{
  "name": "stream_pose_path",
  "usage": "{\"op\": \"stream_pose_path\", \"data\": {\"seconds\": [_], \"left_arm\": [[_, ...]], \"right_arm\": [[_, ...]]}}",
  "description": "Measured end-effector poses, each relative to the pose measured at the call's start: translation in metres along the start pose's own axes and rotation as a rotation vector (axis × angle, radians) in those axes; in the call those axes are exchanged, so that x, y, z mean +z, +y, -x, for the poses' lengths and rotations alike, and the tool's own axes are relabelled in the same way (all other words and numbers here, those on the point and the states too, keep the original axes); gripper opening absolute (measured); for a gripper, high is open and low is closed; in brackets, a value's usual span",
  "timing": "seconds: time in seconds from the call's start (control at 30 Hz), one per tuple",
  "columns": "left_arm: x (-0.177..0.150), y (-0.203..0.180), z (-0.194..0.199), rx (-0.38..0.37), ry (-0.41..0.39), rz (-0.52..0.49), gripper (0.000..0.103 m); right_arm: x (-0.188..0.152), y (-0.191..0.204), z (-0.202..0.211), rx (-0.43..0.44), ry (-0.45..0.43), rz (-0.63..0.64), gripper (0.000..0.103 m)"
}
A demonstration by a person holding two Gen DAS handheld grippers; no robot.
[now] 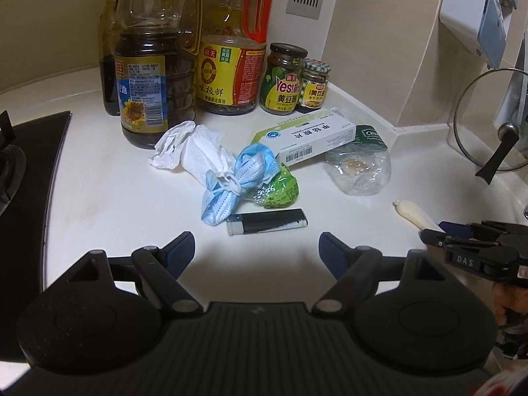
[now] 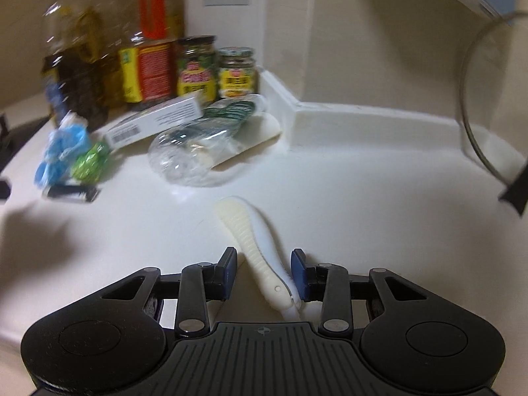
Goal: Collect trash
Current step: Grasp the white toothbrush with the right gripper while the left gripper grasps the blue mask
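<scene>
Trash lies in a heap on the white counter (image 1: 99, 181): a crumpled tissue (image 1: 188, 150), a blue face mask (image 1: 231, 181), a green wrapper (image 1: 280, 191), a medicine box (image 1: 307, 142) and a crushed clear bottle (image 1: 358, 171). A black-and-white tube (image 1: 267, 221) lies just ahead of my left gripper (image 1: 257, 250), which is open and holds nothing. My right gripper (image 2: 264, 265) straddles a ribbed white handle (image 2: 254, 241) lying on the counter. A gap shows beside the left pad, and the handle's right edge is close to the right pad. The right gripper (image 1: 442, 231) also shows at the right edge of the left wrist view.
Oil and sauce bottles (image 1: 155, 66) and two jars (image 1: 283, 79) stand along the back wall. A black stove top (image 1: 29, 171) is at the left. A glass pan lid (image 1: 488, 115) leans at the right, near the sink rim. The raised counter ledge (image 2: 297, 112) borders the corner.
</scene>
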State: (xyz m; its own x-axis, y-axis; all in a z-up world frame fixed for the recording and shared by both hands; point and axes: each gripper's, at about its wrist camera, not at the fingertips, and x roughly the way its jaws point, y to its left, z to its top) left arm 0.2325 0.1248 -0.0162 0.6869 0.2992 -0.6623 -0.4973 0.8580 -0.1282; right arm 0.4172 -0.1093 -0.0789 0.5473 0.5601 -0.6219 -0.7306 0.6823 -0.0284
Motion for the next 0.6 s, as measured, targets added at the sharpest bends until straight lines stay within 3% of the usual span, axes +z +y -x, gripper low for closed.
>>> {"op": "stream_pose_path", "data": {"seconds": [0.17, 0.37, 0.6], "left_arm": [[0.002, 0.001, -0.002, -0.001, -0.004, 0.007, 0.08], [0.0, 0.001, 0.0, 0.007, -0.005, 0.01, 0.08], [0.001, 0.002, -0.002, 0.027, -0.01, -0.007, 0.08]], "right_arm": [[0.005, -0.005, -0.005, 0.044, 0.018, 0.033, 0.036], [0.009, -0.01, -0.009, 0.101, 0.027, 0.037, 0.022], [0.004, -0.015, 0.0, 0.097, -0.018, -0.003, 0.021]]}}
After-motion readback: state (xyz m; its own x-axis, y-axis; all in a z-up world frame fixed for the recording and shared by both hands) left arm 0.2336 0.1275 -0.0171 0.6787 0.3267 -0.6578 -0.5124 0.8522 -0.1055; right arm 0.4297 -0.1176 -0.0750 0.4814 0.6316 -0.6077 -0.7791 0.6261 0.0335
